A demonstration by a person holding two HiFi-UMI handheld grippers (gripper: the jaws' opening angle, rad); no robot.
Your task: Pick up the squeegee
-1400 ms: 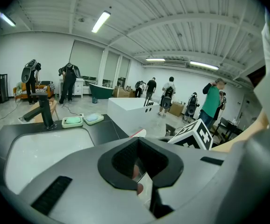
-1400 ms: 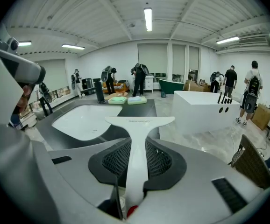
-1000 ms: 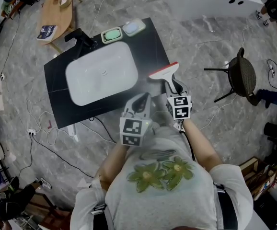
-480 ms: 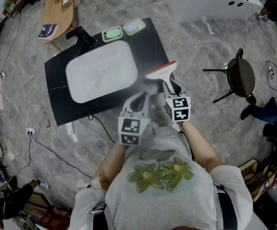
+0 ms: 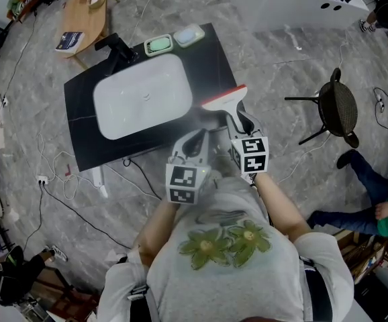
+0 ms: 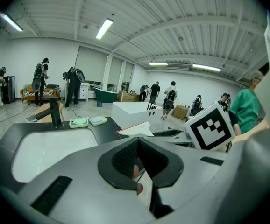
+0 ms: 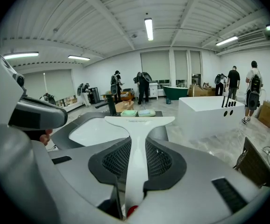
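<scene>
Already the white, red-edged plastic squeegee (image 5: 222, 102) was clamped by its handle in the right gripper (image 5: 238, 123), apparently clear above the right edge of the black basin countertop (image 5: 215, 54), so the pick-up looked done. The left gripper (image 5: 195, 143), just before that countertop, was closed and empty.

Your squeegee (image 7: 137, 125) is white and T-shaped: a wide, flat blade head on a slim handle that narrows toward you. From the head view a red strip runs along the head's far edge (image 5: 224, 94), and a red spot marks the handle's near end. The print on the head is too small to read. The handle is clamped between the jaws of your right gripper (image 7: 137, 160), pads pressing on both sides. The tool points away from you, head crosswise and roughly level, over the right edge of the black countertop (image 5: 214, 52).
</scene>
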